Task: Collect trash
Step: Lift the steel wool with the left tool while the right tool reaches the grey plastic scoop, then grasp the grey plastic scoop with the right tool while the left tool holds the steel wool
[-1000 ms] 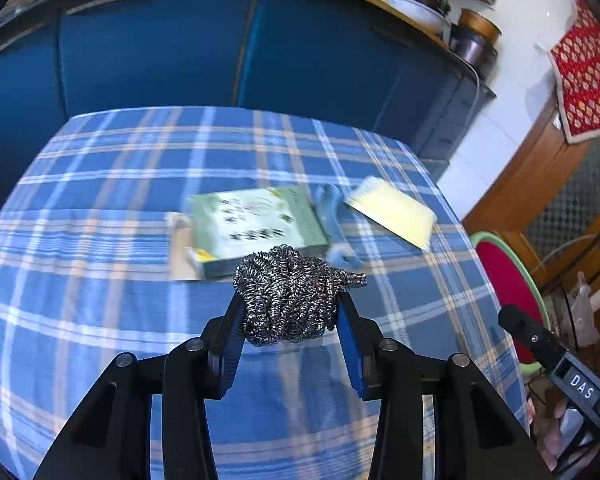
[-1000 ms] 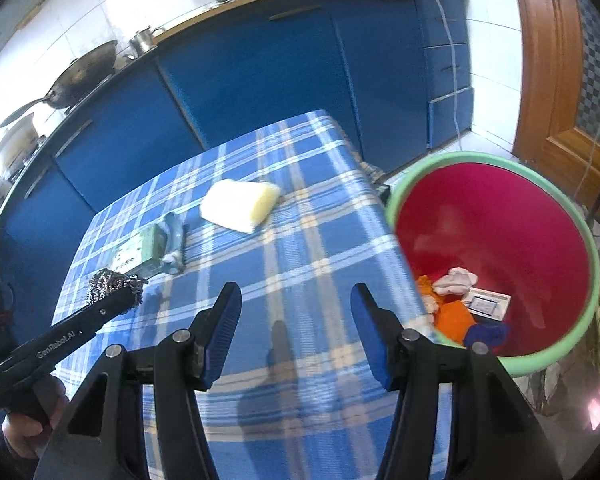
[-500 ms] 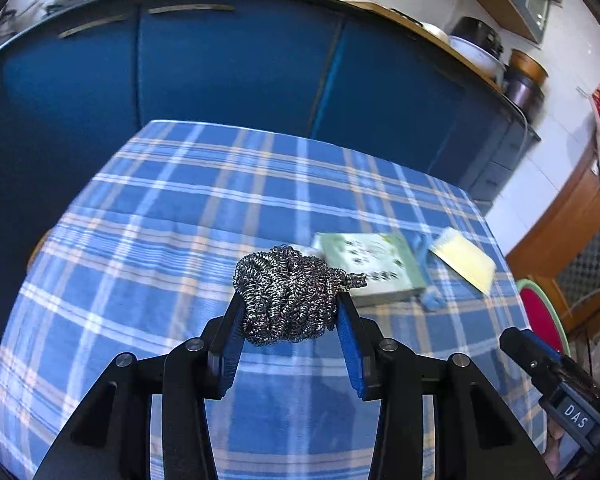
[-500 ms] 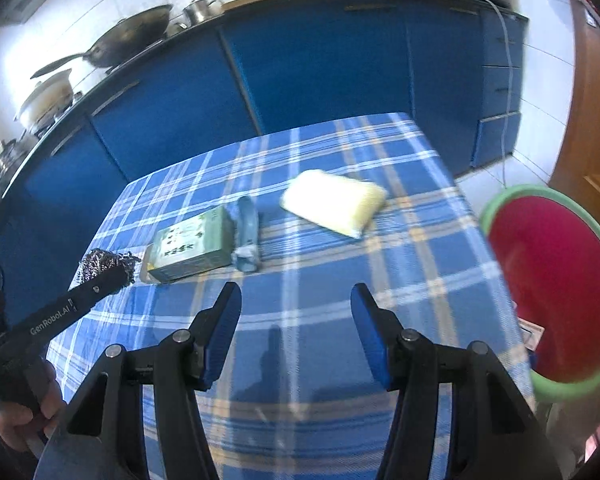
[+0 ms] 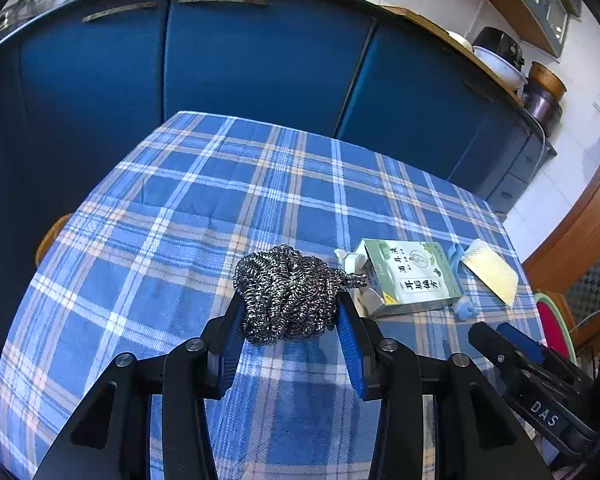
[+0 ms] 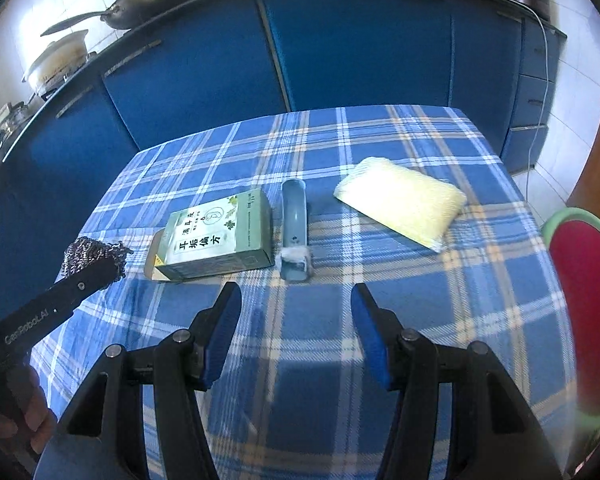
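Note:
My left gripper (image 5: 290, 320) is shut on a steel wool scrubber (image 5: 288, 292) and holds it above the plaid table; the scrubber also shows in the right wrist view (image 6: 94, 258). A green carton (image 6: 220, 236) lies on the cloth, with a grey-blue tube (image 6: 295, 228) just right of it and a yellow sponge (image 6: 404, 200) further right. My right gripper (image 6: 296, 324) is open and empty, just in front of the tube. The red basin with a green rim (image 6: 584, 300) stands beyond the table's right edge.
The blue plaid table (image 6: 380, 360) stands in front of blue kitchen cabinets (image 6: 360, 48). A wok (image 6: 152, 4) and pots sit on the counter. A wooden door (image 5: 580, 240) is at the right. The carton (image 5: 408, 276) and sponge (image 5: 490, 272) lie right of the left gripper.
Both grippers have swung left, away from the basin. The carton and sponge have shifted right in the left view. The right gripper now faces the tube. The scrubber stays held.

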`<move>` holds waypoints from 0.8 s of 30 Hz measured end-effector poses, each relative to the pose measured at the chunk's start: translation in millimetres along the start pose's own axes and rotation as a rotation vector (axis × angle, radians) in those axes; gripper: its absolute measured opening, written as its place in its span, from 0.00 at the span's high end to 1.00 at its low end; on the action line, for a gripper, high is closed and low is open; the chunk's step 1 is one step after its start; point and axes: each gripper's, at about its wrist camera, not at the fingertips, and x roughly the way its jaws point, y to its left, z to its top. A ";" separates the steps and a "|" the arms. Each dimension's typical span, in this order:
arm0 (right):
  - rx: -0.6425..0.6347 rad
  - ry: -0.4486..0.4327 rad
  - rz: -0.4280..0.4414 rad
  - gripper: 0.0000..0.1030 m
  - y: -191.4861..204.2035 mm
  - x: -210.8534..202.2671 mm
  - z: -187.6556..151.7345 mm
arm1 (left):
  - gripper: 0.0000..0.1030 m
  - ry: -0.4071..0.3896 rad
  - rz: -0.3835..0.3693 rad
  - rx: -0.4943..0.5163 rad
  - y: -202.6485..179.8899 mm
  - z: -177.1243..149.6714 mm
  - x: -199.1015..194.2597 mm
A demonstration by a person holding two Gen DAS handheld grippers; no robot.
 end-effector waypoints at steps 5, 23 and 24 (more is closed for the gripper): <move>-0.016 0.000 -0.011 0.43 3.7 10.4 4.0 | 0.56 0.011 0.004 -0.006 1.5 -1.4 5.6; -0.008 0.004 -0.016 0.65 0.9 29.2 10.7 | 0.56 0.045 0.016 -0.025 6.4 -7.2 20.0; -0.003 0.003 -0.018 0.69 -0.3 29.3 11.1 | 0.56 0.045 0.017 -0.024 6.2 -7.2 20.2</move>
